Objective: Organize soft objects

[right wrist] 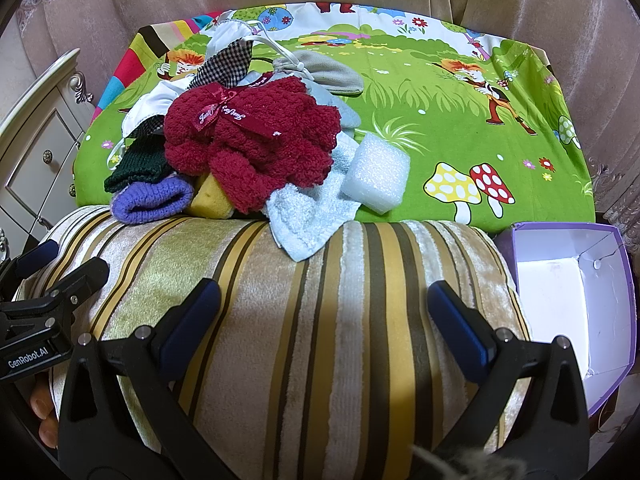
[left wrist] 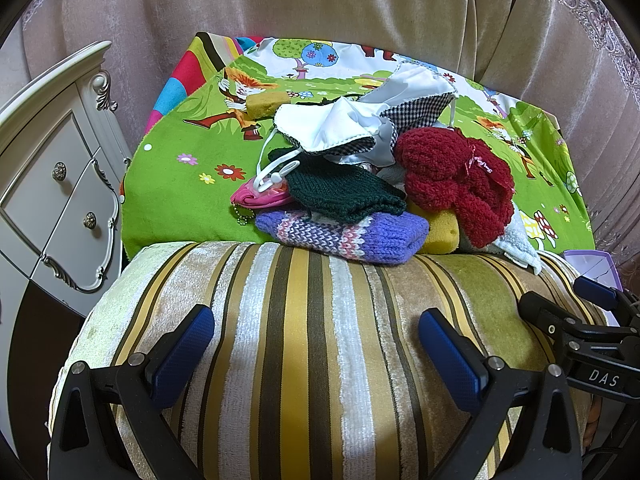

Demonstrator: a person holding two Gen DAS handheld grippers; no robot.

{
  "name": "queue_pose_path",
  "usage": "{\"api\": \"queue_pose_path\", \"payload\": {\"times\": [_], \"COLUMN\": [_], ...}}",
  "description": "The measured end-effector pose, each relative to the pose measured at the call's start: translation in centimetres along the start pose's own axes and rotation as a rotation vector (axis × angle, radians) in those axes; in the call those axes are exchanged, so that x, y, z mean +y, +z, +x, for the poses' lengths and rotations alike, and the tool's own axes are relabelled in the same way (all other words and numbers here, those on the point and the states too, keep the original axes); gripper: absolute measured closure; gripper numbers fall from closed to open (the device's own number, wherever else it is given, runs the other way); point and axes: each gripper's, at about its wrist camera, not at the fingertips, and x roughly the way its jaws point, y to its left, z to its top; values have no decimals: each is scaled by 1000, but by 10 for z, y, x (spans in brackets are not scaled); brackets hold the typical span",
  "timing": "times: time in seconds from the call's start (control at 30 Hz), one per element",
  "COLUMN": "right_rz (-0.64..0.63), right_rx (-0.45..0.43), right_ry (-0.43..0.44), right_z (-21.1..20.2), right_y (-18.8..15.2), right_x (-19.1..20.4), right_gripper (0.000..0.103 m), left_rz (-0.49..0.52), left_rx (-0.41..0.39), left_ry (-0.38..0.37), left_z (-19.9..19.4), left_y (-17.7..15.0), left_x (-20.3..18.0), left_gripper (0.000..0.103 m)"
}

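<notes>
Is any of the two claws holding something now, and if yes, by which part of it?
Nothing is held. The left claw and the right claw are both open and empty above the striped velvet cushion, short of the pile of soft things.

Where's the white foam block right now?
Right wrist view: the white foam block lies on the green cloth, right of the red fluffy item, touching the light-blue towel.

yellow sponge: mostly buried under pile | purple box: cut off by right gripper
</notes>
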Motion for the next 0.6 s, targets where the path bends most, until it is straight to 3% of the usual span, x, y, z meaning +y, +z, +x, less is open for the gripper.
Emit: {"api": "queue_pose_path", "payload": {"times": [0.6], "right_rz": [-8], "right_rx": [18], "right_ry": [28], "right_z": [4], "right_y": [5], "right_x": [-4], "right_gripper": [0], "left_rz": [-24], "left_rx": [5], "left_ry": [-6], "left_z": [3], "left_y": [4], "left_x": [5], "left_gripper": [0]}}
